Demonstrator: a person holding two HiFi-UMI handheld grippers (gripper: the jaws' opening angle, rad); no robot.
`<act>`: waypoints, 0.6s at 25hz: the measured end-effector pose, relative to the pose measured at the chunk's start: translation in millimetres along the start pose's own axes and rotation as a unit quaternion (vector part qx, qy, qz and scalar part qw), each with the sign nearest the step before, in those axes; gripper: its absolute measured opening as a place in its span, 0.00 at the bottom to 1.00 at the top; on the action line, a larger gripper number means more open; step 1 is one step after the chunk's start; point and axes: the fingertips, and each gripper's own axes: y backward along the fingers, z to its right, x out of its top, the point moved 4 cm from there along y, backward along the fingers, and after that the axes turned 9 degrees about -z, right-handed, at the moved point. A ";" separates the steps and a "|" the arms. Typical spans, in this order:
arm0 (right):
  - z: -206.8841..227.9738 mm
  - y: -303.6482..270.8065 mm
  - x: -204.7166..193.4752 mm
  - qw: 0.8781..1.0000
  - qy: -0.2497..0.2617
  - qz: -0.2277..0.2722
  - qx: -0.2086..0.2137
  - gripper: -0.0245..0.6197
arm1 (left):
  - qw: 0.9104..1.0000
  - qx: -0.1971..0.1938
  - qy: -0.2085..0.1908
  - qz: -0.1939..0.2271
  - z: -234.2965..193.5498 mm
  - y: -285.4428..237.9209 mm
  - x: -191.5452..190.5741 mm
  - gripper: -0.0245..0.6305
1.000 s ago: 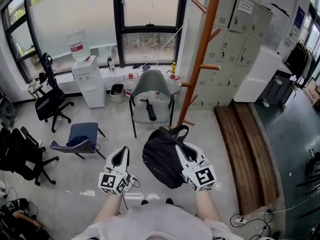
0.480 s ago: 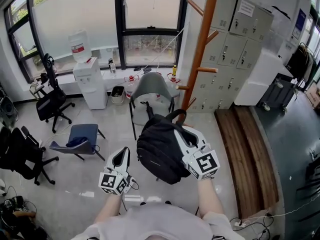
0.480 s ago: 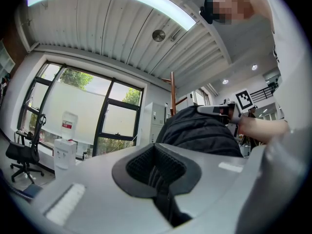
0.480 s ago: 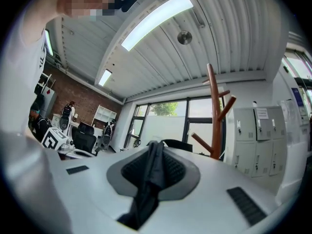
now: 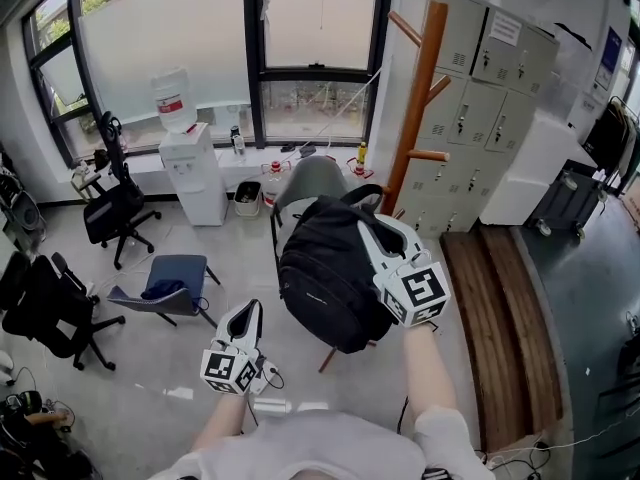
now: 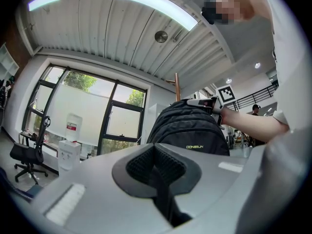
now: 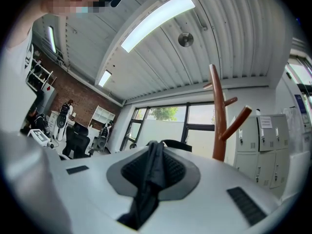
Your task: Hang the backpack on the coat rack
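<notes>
The black backpack (image 5: 325,273) hangs in the air in front of me. My right gripper (image 5: 378,230) is shut on the backpack's top strap (image 7: 152,172), which runs between its pads in the right gripper view. The wooden coat rack (image 5: 420,98) with angled pegs stands beyond and slightly right of the bag; in the right gripper view the coat rack (image 7: 219,116) is ahead to the right. My left gripper (image 5: 245,316) is lower and to the left, shut on nothing. In the left gripper view the backpack (image 6: 190,130) fills the middle, with the rack post (image 6: 177,87) above it.
A grey chair (image 5: 310,176) stands behind the bag near the rack's foot. A water dispenser (image 5: 190,163), a blue chair (image 5: 165,283) and black office chairs (image 5: 55,308) are at the left. Grey lockers (image 5: 490,78) and a wooden platform (image 5: 500,308) are at the right.
My right gripper has lifted the backpack up and forward toward the rack. The left gripper has stayed where it was.
</notes>
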 end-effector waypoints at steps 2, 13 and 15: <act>4.4 -7.7 -0.6 1.000 0.003 0.000 0.002 0.10 | 1.000 0.004 0.002 -0.001 -5.0 -0.8 -2.6 0.05; 30.0 -28.0 -41.3 0.994 -0.107 -0.021 0.010 0.10 | 1.000 0.006 0.007 -0.005 -10.9 -12.9 -7.4 0.05; 35.4 -26.5 -54.1 0.990 -0.135 -0.026 0.005 0.10 | 1.000 0.005 0.006 -0.007 -9.9 -15.2 -8.3 0.05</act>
